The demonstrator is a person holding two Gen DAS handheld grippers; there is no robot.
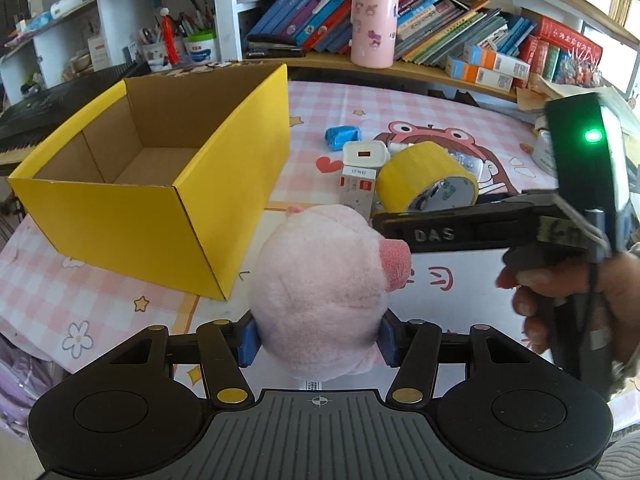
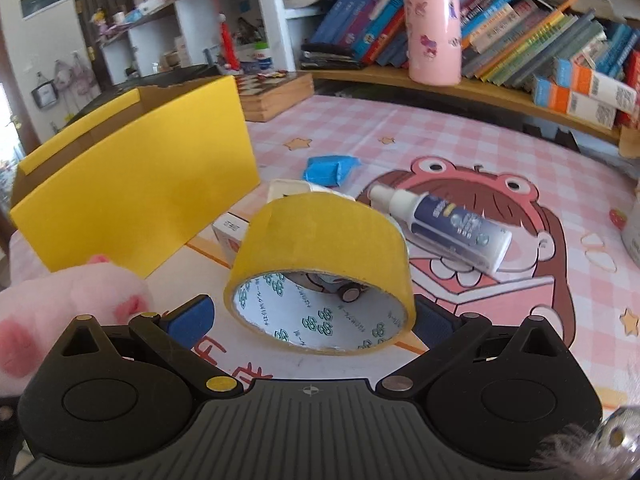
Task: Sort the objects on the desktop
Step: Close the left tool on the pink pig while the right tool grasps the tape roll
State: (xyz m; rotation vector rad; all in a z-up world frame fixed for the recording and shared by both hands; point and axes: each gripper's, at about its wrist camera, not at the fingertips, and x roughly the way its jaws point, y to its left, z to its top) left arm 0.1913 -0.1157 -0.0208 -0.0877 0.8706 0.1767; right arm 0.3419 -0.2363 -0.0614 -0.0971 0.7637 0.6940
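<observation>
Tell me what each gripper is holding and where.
Left gripper: soft pink plush toy, pinched at its sides. Right gripper: open around the yellow tape roll, holding nothing.

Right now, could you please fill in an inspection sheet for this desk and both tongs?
Surface: pink checked cartoon mat covering the desk.
Job's things: yellow box open, nothing seen inside; pink plush toy; yellow tape roll lying tilted; spray bottle on its side; white charger; small white carton; blue packet.
Clutter: pink cup and books on the shelf.
Grippers: left tongs shut on the plush toy; right tongs open, either side of the tape roll.
Cables: nothing seen.
Surroundings: white shelving; a hand holding the right tongs.
</observation>
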